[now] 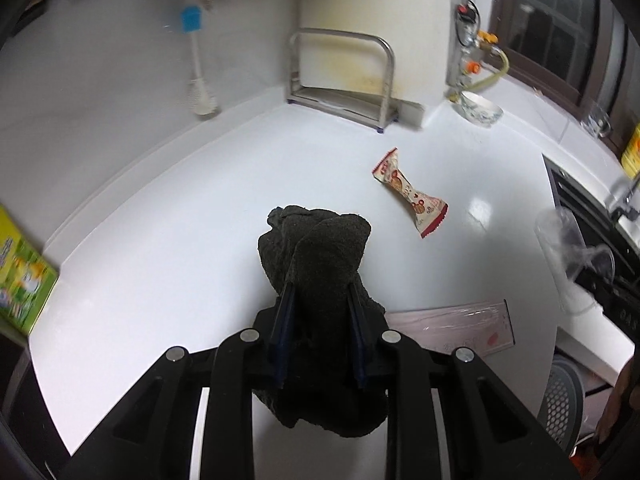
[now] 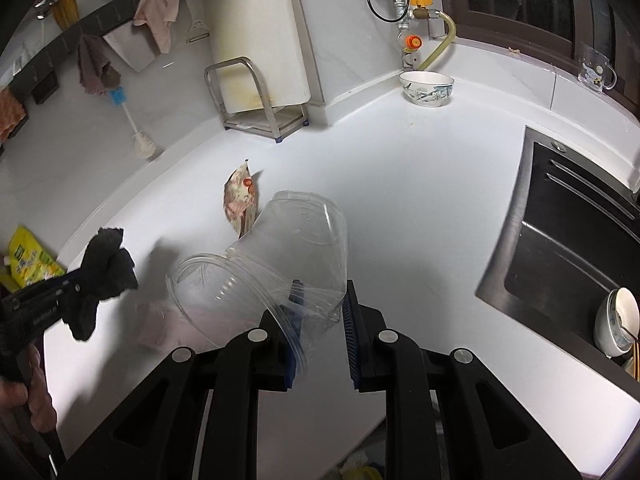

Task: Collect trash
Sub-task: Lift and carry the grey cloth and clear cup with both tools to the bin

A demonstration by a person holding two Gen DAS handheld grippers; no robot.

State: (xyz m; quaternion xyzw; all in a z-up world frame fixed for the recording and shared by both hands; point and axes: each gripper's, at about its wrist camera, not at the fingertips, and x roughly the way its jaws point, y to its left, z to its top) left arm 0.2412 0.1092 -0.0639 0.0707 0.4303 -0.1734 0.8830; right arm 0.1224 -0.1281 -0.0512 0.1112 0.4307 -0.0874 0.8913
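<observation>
- left gripper (image 1: 320, 292): clamped on one dark cloth (image 1: 316, 248), held off the white counter (image 1: 160, 240)
- right gripper (image 2: 322, 300): pinching one clear plastic cup (image 2: 288, 248); its rim area looks doubled, hard to read
- one red-white snack wrapper (image 1: 410, 192) on the counter just beyond both grippers
- one flat pink packet (image 1: 460, 328) under them, partly hidden
- sink (image 2: 568, 240) to the right, cut off

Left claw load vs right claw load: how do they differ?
The left claw pinches a dark cloth: opaque, soft, drooping below the fingers. The right claw grips a clear plastic cup: transparent, rigid, tipped on its side. Both are held off the white counter.
</observation>
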